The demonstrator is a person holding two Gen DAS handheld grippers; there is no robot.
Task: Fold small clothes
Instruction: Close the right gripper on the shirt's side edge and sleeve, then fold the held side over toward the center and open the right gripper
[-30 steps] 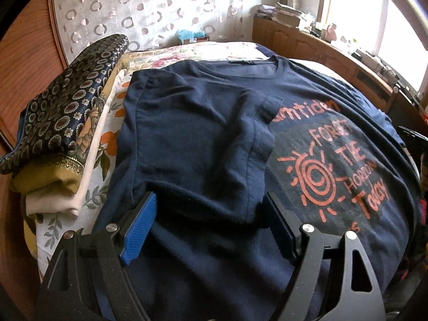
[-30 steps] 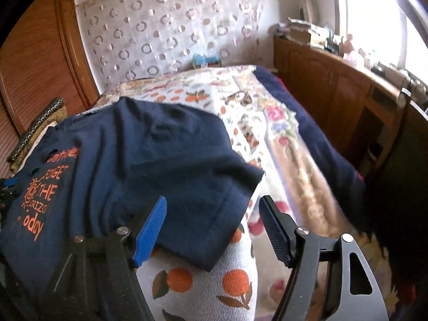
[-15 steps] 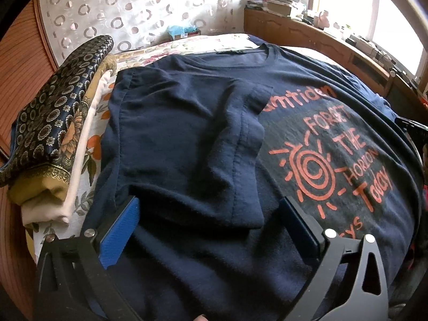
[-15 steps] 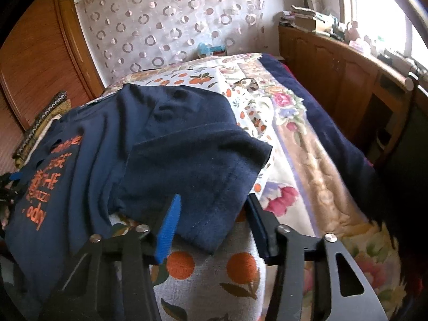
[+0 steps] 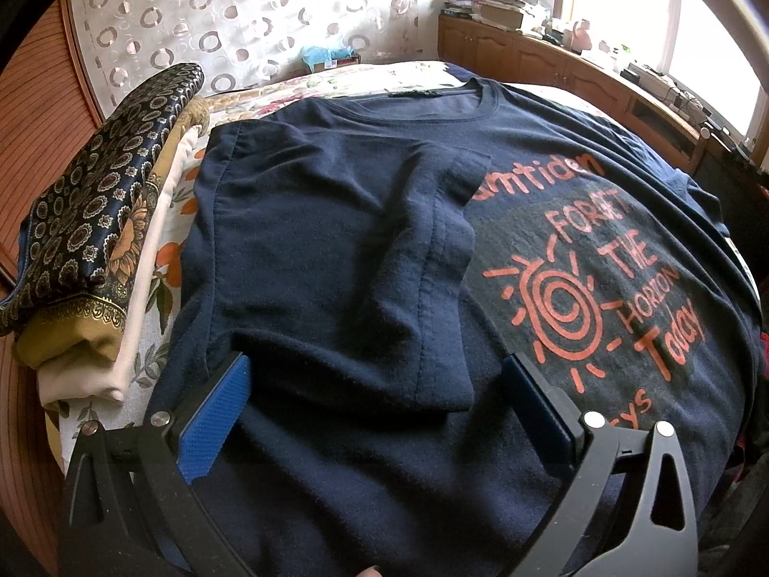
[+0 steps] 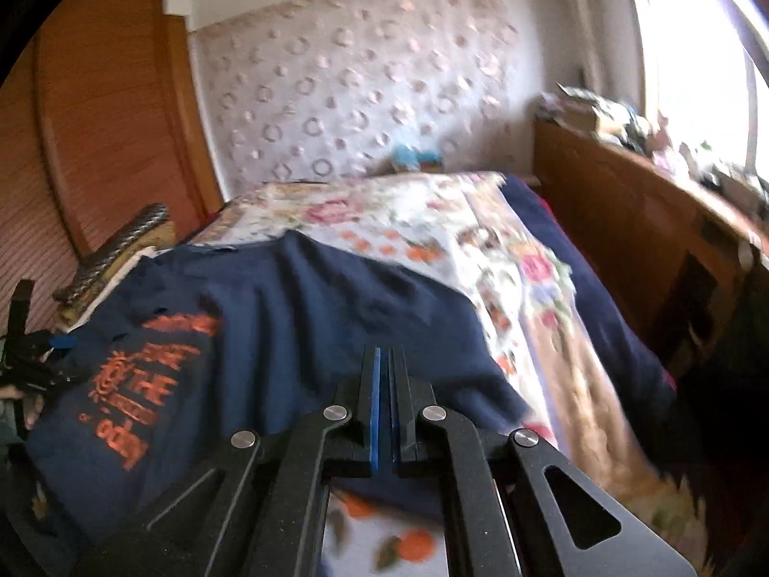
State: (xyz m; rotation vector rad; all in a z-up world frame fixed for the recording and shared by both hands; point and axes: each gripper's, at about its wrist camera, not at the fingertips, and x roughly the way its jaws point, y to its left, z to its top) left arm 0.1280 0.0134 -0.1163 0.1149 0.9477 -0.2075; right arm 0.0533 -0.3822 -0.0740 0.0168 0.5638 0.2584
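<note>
Right tongs (image 6: 384, 360) pinch the T-shirt's sleeve (image 6: 432, 351); left tongs (image 5: 375, 394) spread (idle); best fold it inward, level.

The right wrist view is smeared by motion: the orange print (image 6: 144, 384) on the navy T-shirt (image 6: 298, 317) is unreadable there, and the clutter on the far right cabinet (image 6: 625, 221) cannot be identified. The right gripper (image 6: 384, 360) hides the sleeve edge it pinches. In the left wrist view, the T-shirt's near hem runs past the bottom edge.
</note>
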